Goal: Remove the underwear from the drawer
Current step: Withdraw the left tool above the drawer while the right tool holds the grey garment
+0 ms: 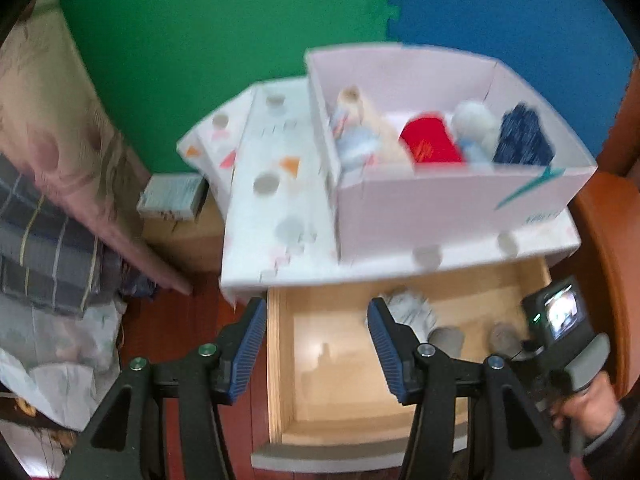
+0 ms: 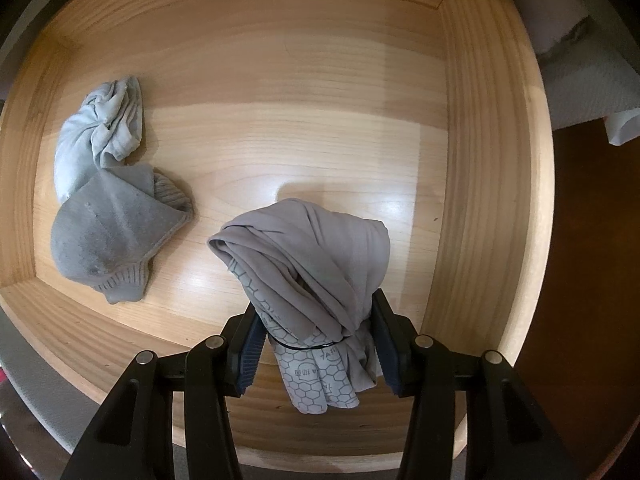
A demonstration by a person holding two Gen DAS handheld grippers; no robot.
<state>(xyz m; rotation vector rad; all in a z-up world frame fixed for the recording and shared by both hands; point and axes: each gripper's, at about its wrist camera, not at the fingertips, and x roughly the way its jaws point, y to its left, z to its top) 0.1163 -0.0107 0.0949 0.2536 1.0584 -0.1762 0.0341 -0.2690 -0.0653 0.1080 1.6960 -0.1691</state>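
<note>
Right wrist view: grey underwear bundle is being gripped by right tongs near the drawer front-right corner, long axis running away from them; left tongs are being held open above.

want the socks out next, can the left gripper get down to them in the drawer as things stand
Probably yes. The left gripper hangs open over the open drawer with nothing between. The socks lie bare on its floor, apart from the underwear in the right gripper.

Green and blue foam wall panels; dark red-brown floor.
</note>
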